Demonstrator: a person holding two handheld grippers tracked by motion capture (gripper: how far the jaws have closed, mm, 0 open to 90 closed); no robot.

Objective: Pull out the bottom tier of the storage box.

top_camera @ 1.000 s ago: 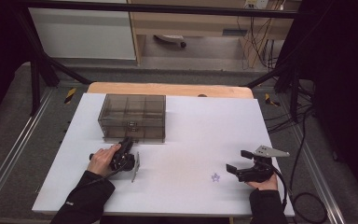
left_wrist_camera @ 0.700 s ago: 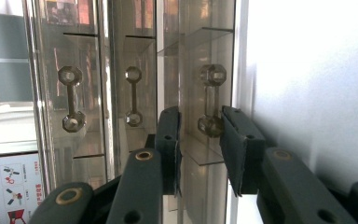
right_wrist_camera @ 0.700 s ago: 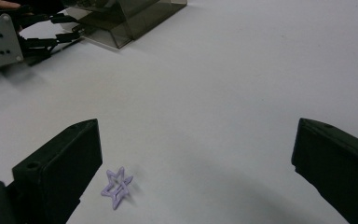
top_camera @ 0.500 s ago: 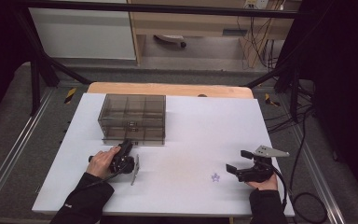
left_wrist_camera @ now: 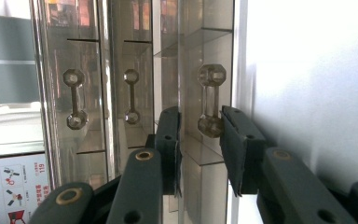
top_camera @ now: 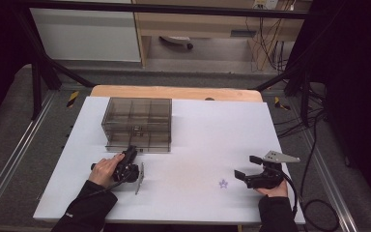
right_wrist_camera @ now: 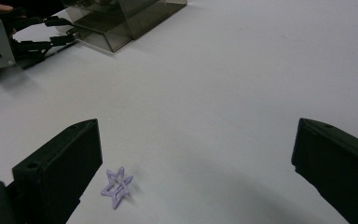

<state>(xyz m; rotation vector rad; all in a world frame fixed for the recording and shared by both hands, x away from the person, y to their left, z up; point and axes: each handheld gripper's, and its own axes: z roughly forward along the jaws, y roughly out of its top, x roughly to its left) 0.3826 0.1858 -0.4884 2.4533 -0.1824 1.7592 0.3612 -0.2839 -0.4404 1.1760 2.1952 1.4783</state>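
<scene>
A smoky clear drawer cabinet [top_camera: 137, 121] stands at the back left of the white table. My left gripper [top_camera: 131, 150], turned on its side, reaches its front at the lower left drawer. In the left gripper view the left gripper [left_wrist_camera: 200, 114] is shut on that drawer's clear dumbbell handle [left_wrist_camera: 210, 100], and this drawer front sits nearer than its neighbours. A small purple star [top_camera: 223, 183] lies flat on the table. My right gripper [top_camera: 244, 166] rests just right of it, open. In the right gripper view the star [right_wrist_camera: 116, 186] lies beside the left jaw of the right gripper [right_wrist_camera: 196, 140].
The white table top [top_camera: 212, 130] ends in a wooden strip [top_camera: 174, 92] at the far side. Black frame posts and cables [top_camera: 314, 193] run along the right. Beside the cabinet, a printed sheet with pictograms [left_wrist_camera: 14, 186] appears in the left gripper view.
My left hand and its gripper have edged slightly toward the near edge of the table, still at the drawer front. The right gripper and the star have stayed put.
</scene>
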